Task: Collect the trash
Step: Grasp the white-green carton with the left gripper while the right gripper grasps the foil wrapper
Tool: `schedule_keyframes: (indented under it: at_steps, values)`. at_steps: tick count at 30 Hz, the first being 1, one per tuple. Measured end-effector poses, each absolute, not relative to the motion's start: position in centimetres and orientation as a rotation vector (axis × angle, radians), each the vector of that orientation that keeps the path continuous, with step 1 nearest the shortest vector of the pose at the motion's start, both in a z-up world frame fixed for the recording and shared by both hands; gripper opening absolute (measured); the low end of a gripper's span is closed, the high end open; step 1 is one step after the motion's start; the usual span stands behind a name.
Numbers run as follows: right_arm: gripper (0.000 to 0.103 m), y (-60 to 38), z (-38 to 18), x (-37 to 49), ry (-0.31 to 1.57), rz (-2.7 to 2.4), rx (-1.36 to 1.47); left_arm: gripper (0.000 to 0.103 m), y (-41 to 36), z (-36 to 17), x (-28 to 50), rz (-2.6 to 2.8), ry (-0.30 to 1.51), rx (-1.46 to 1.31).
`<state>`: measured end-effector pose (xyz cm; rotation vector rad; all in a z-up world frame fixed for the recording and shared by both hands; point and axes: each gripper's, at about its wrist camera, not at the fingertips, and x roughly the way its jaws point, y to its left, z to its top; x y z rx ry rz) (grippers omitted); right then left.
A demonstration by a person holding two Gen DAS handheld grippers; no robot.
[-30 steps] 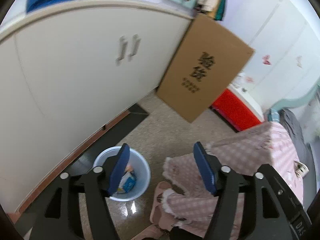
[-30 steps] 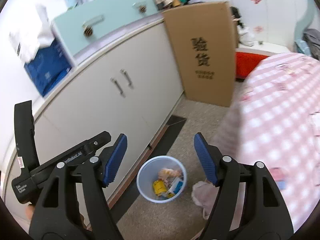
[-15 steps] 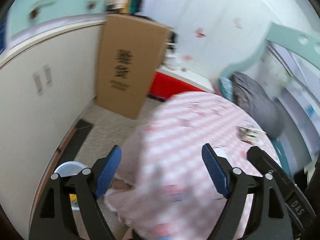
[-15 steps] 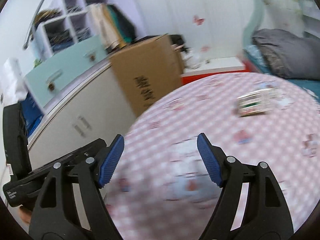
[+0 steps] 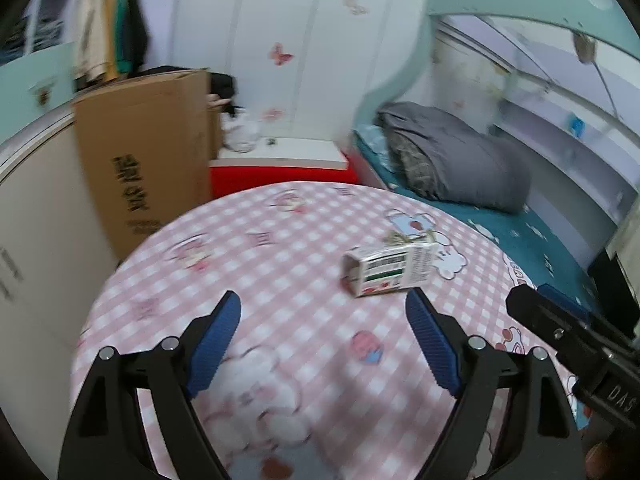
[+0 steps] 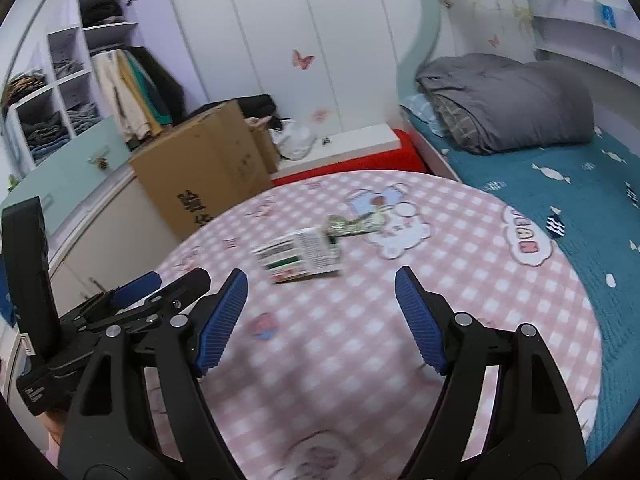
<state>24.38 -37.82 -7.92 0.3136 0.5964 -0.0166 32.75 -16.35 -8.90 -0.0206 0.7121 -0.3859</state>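
A white and green carton (image 5: 387, 271) lies on its side on the round table with a pink checked cloth (image 5: 280, 280). A crumpled wrapper (image 5: 404, 238) lies just behind it. My left gripper (image 5: 324, 344) is open and empty, hovering above the cloth, short of the carton. My right gripper (image 6: 320, 316) is open and empty too; the carton (image 6: 300, 256) and wrapper (image 6: 350, 224) lie ahead of it. The left gripper also shows at the left edge of the right wrist view (image 6: 132, 300).
A tall cardboard box (image 5: 144, 168) stands beyond the table's left edge, against white cabinets (image 5: 28, 216). A red bench (image 5: 280, 176) stands behind the table. A bed with a teal cover and grey duvet (image 6: 508, 104) lies to the right.
Both grippers have swung up and right, from the blue bin on the floor to above the table. The carton and wrapper are now in view. Both stay open.
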Motion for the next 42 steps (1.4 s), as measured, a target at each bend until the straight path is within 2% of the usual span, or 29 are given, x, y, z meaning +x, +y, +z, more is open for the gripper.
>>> schedule_keyframes:
  at_steps: [9,18,20,21,22,24,28,37,42]
  values:
    - [0.075,-40.6,-9.9,27.3,0.619,-0.015,0.342,0.083,-20.4,-12.5,37.5,-0.458,0.794,0.043]
    - [0.075,-42.0,-11.0,29.0,0.637,-0.019,0.359,0.082,-22.1,-13.1,39.4,-0.587,0.788,0.038]
    - [0.075,-42.1,-11.0,29.2,0.638,-0.021,0.359,0.072,-22.5,-13.3,39.6,-0.597,0.794,0.046]
    - [0.075,-42.2,-11.0,29.2,0.639,-0.023,0.356,0.057,-22.8,-13.4,39.7,-0.612,0.811,0.054]
    - [0.075,-42.2,-11.1,29.3,0.639,-0.025,0.355,0.051,-23.0,-13.5,39.7,-0.608,0.82,0.063]
    - [0.075,-42.2,-11.1,29.4,0.643,-0.027,0.353,0.027,-23.3,-13.6,39.9,-0.622,0.835,0.067]
    - [0.075,-42.1,-11.1,30.0,0.66,-0.038,0.344,0.003,-23.1,-13.1,39.5,-0.648,0.819,0.044]
    - [0.075,-40.3,-11.8,33.9,0.739,-0.037,0.189,0.002,-19.5,-9.6,39.5,-0.43,0.686,0.001]
    - [0.075,-39.9,-12.7,37.0,0.777,-0.029,0.115,0.002,-18.4,-9.9,40.7,-0.263,0.697,0.021]
